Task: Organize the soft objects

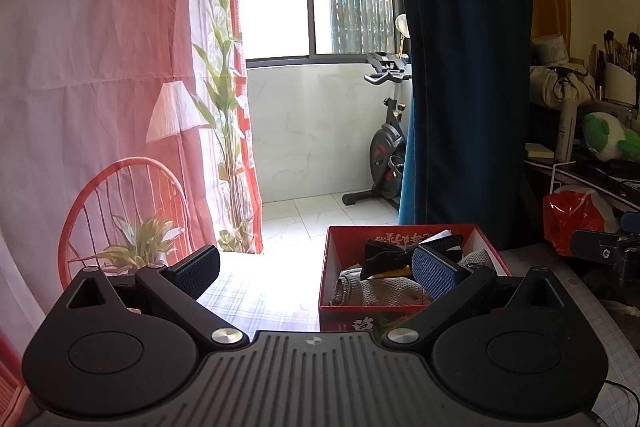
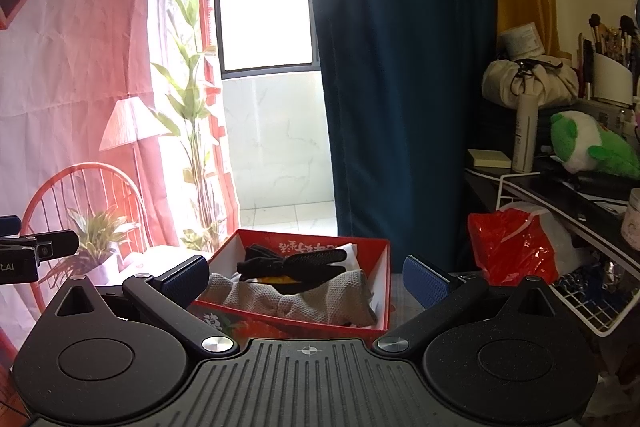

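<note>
A red cardboard box [image 1: 329, 267] [image 2: 386, 291] sits on the checked tablecloth. Inside lie a grey knitted cloth [image 1: 384, 291] [image 2: 304, 297], a black fabric piece [image 1: 384, 255] [image 2: 296, 261] on top, and something yellow under it. My left gripper [image 1: 316, 271] is open and empty, left of the box, with its right finger in front of the box. My right gripper [image 2: 306, 279] is open and empty, held just short of the box, which shows between its fingers. In the right wrist view the left gripper's side [image 2: 36, 247] shows at the far left.
A green and white plush toy [image 2: 588, 147] [image 1: 608, 137] lies on the cluttered shelf at right. A red plastic bag [image 2: 516, 247] [image 1: 576, 219] and a white wire basket [image 2: 600, 307] stand right of the box. A dark blue curtain [image 2: 400, 67] hangs behind.
</note>
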`<action>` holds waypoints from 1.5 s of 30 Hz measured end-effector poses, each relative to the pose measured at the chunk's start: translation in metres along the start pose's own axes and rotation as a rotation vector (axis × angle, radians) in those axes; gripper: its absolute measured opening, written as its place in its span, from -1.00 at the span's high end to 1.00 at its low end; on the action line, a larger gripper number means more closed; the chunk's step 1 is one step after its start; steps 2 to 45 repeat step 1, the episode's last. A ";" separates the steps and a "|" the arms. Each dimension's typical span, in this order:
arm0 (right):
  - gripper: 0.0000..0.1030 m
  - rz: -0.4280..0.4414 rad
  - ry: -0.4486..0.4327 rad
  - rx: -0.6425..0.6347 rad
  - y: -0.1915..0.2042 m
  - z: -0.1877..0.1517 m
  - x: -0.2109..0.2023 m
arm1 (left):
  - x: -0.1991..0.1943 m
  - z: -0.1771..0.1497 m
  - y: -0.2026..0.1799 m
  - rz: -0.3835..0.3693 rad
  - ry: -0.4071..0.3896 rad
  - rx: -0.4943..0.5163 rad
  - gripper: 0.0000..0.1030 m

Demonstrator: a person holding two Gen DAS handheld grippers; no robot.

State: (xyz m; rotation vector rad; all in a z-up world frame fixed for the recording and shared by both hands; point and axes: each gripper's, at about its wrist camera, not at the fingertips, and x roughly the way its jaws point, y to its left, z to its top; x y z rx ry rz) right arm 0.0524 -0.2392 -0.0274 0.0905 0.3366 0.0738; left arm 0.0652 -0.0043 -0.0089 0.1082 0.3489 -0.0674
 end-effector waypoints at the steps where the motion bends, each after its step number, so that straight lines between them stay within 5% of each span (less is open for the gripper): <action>1: -0.99 0.001 0.000 0.001 0.000 0.000 0.000 | 0.000 0.000 0.000 0.001 0.000 0.000 -1.00; 45: -0.99 0.001 0.000 0.001 0.000 0.000 0.000 | 0.000 0.000 0.000 0.001 0.000 0.000 -1.00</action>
